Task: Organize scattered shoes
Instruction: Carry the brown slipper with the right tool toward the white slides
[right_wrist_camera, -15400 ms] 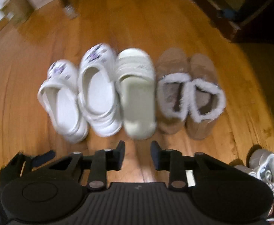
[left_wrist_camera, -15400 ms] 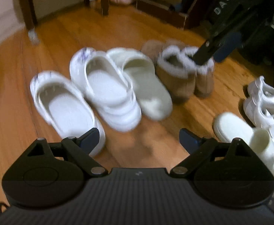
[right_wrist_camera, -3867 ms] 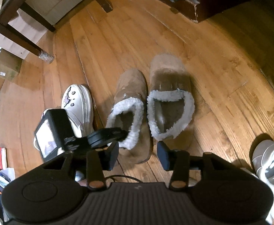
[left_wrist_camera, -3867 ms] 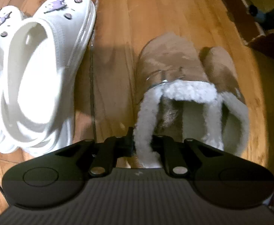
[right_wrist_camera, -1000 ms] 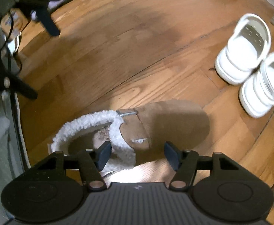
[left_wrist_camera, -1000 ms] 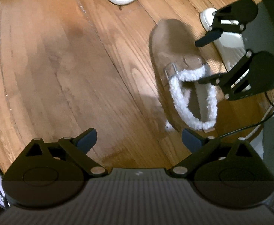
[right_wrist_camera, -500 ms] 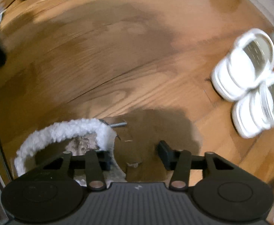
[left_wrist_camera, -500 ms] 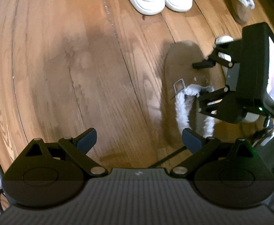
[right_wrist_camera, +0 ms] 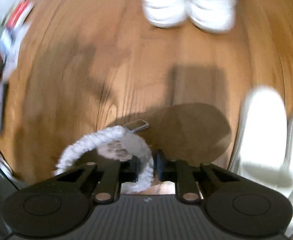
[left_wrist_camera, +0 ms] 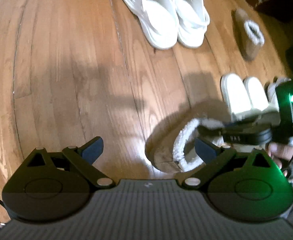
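Observation:
A brown slipper (right_wrist_camera: 192, 128) with a white fleece collar lies on the wood floor. My right gripper (right_wrist_camera: 147, 165) is closing its jaws on the collar's right side, and the pads press the fleece between them. In the left wrist view the same slipper (left_wrist_camera: 166, 156) sits at lower right, with the right gripper (left_wrist_camera: 210, 129) reaching into it from the right, held by a person's hand (left_wrist_camera: 282, 154). My left gripper (left_wrist_camera: 148, 148) hangs open over bare floor just left of the slipper, with nothing between its fingers. The matching slipper (left_wrist_camera: 246, 30) lies far off at upper right.
A pair of white clogs (left_wrist_camera: 162, 14) stands side by side at the top, blurred in the right wrist view as white clogs (right_wrist_camera: 186, 4). Cream slides (left_wrist_camera: 242, 96) sit right beside the held slipper. Blurred clutter (right_wrist_camera: 6, 40) lines the left edge.
The right gripper's jaws went from wide apart around the slipper to pinched on its fleece collar, and that view rolled. The left gripper drew back and up, bringing more shoes into view.

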Demonstrator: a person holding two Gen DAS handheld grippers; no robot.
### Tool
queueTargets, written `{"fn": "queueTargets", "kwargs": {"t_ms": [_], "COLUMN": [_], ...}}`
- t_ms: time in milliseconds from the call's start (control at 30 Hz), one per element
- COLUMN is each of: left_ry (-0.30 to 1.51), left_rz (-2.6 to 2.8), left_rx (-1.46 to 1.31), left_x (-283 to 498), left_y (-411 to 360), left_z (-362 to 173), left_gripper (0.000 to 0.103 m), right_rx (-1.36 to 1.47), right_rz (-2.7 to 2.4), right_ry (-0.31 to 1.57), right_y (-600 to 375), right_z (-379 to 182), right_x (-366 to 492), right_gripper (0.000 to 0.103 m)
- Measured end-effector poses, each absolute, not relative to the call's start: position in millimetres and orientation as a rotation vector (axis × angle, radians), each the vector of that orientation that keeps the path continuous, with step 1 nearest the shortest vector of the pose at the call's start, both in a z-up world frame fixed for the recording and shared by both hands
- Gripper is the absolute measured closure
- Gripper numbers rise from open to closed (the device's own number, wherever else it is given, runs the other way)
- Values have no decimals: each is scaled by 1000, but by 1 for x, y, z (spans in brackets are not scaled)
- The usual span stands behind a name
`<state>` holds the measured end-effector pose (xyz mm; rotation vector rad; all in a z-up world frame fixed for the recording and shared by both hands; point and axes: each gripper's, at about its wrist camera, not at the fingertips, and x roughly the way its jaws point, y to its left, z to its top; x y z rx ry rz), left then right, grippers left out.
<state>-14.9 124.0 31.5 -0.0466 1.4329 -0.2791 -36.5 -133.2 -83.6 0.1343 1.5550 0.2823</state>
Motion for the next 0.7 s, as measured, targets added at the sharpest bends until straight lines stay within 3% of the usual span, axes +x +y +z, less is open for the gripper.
{"fn": "queueTargets", "kwargs": {"t_ms": [200, 467, 633, 700], "left_ry": [1445, 1420, 1436, 1476], "left_rz": [-278, -287, -321, -322], "left_rx": [-63, -98, -111, -149], "left_x": [-10, -3, 3, 7], "left_y": [127, 127, 117, 116], "left_z": [26, 35, 30, 18], "left_gripper": [4, 4, 4, 4], "right_rx": [415, 1099, 1308, 1247], "right_rz": [180, -64, -156, -154], "right_ry": [1582, 1587, 1556, 1553], "right_y": [-160, -212, -211, -206], "right_z": [-96, -113, -116, -119], "right_x": [-38, -74, -90, -88], "right_gripper": [87, 87, 87, 87]}}
